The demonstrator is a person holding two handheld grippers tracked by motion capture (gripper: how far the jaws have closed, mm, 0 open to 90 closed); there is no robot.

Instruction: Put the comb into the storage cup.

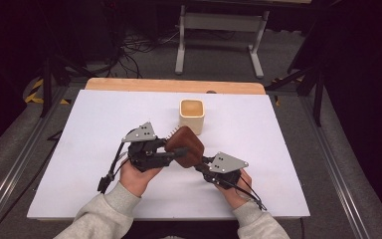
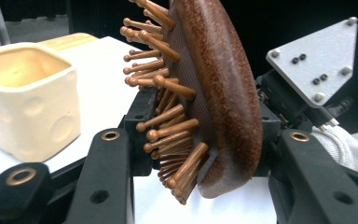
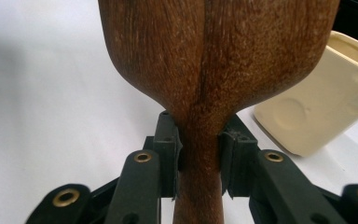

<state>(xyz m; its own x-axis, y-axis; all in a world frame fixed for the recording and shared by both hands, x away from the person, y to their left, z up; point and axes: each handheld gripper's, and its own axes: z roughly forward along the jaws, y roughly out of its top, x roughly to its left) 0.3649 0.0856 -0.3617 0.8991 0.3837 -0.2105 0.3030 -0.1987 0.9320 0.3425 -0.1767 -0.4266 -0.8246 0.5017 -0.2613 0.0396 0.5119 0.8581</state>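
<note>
White worktop (image 1: 89, 164) spreads under both my hands, with dark floor and a grey frame beyond its far edge. My right gripper (image 3: 200, 161) is clamped on the narrow neck of the handle of the brown wooden paddle hairbrush (image 1: 185, 145), which hangs in the air between my two hands. My left gripper (image 2: 200, 140) has its jaws pressed on the broad head from either side, one among the round-tipped wooden pins and one on the smooth back. Just beyond the brush, away from me, stands the cream square ceramic cup (image 1: 192, 115) with dimpled sides, upright, with nothing in it that I can see.

I judge the brush lifted and now held two-handed, perhaps mid-handover; putting it into the cup, if that is the aim, is not yet done.

Count: one brush, one cup, two grippers.
</note>
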